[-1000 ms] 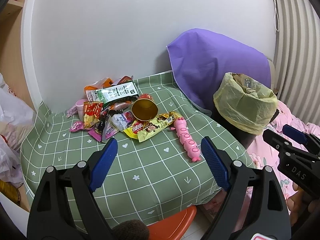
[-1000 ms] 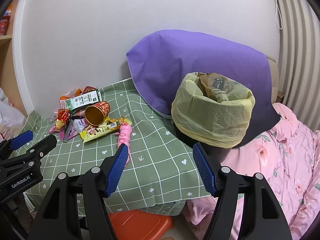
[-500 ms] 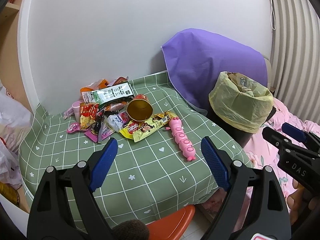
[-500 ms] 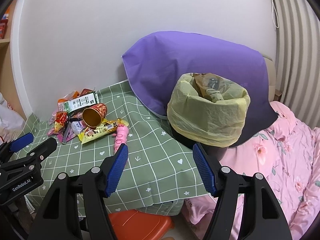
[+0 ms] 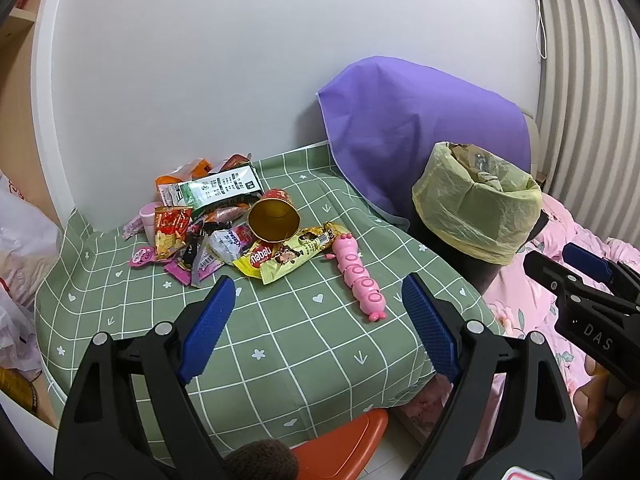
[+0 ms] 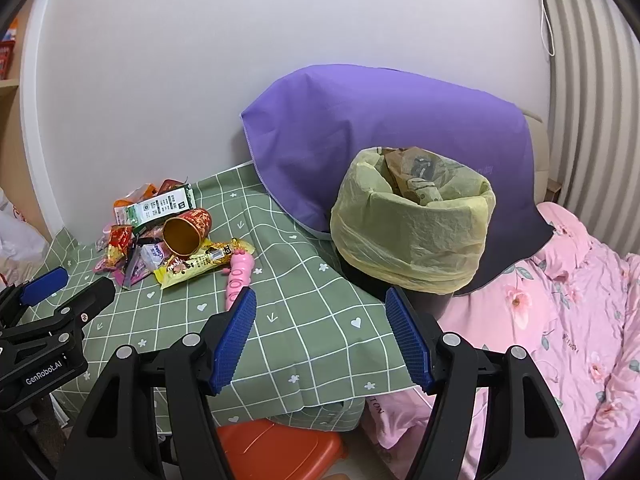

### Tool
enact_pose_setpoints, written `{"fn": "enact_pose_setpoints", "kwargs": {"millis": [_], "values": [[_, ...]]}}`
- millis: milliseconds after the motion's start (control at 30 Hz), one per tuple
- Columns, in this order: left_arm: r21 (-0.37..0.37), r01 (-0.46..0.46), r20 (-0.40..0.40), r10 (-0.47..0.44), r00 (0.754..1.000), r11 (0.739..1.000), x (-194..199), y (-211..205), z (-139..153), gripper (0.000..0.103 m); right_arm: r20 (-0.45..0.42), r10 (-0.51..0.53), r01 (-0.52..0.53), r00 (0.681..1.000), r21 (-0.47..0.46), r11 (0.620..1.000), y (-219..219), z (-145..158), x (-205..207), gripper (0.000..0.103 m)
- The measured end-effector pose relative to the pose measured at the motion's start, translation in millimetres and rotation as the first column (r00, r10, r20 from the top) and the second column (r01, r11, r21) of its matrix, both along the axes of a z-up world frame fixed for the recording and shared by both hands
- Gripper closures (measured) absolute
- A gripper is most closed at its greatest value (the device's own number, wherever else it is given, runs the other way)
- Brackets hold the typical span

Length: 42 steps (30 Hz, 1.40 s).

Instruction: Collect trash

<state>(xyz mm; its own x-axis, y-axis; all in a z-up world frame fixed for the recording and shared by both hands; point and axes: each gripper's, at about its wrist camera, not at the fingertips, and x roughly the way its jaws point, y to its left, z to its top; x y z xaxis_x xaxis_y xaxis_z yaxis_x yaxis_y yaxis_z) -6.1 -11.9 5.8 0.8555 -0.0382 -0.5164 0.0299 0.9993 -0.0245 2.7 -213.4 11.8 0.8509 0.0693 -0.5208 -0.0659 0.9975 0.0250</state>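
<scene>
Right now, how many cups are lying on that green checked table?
1: a red paper cup lies on its side among the wrappers, gold inside facing the camera, beside the yellow snack packet. Others could be hidden under the pile.

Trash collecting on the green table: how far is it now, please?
Done: the lined bin already holds some crumpled waste. In hand: nothing; the left gripper and right gripper are both open and empty. Left: the wrapper pile, the tipped cup and the yellow wafer packet all lie on the table.

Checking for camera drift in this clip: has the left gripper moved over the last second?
Yes. In the left wrist view the wrapper pile and bin shrink and slide left, so the left gripper has backed away from the table, swinging slightly right.
</scene>
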Motion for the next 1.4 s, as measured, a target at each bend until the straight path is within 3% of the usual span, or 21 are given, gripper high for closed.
{"fn": "enact_pose_setpoints", "kwargs": {"millis": [1400], "values": [[0.004,-0.017,0.011,0.017,1.0,1.0,3.0,0.6,1.3,0.022,-0.009,-0.008,0.009,1.0,0.009,1.0,-5.4,-3.8,0.3,0.039]]}}
